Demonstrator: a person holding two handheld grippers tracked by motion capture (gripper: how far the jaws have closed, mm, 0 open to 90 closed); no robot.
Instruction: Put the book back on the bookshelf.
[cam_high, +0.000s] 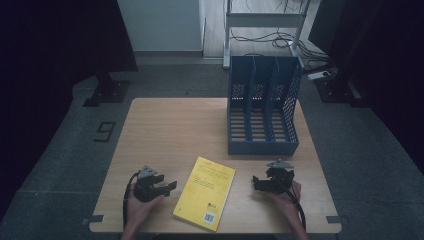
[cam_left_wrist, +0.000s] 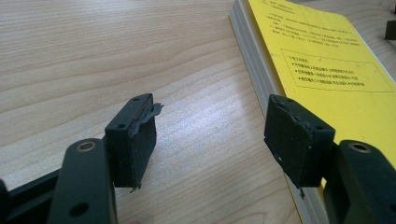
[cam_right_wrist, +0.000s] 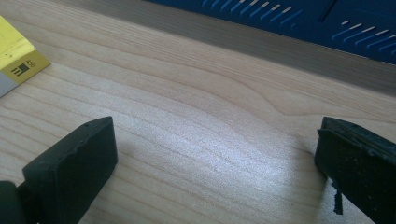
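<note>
A yellow book (cam_high: 205, 192) lies flat on the wooden table (cam_high: 170, 130), near its front edge. My left gripper (cam_high: 167, 186) rests on the table just left of the book, held by a hand, its jaws open and empty. In the left gripper view the left gripper (cam_left_wrist: 212, 135) has the book's page edge (cam_left_wrist: 261, 79) beside its right pad. My right gripper (cam_high: 257, 182) sits to the right of the book, open over bare wood. The right gripper (cam_right_wrist: 215, 158) has a corner of the book (cam_right_wrist: 18, 58) at upper left and the blue rack's base (cam_right_wrist: 280, 21) ahead.
A blue file rack (cam_high: 262, 107) with three slots stands upright at the back right of the table. Grey floor surrounds the table, with a white frame (cam_high: 262, 25) and cables behind it. Bare wood stretches across the table's left and middle.
</note>
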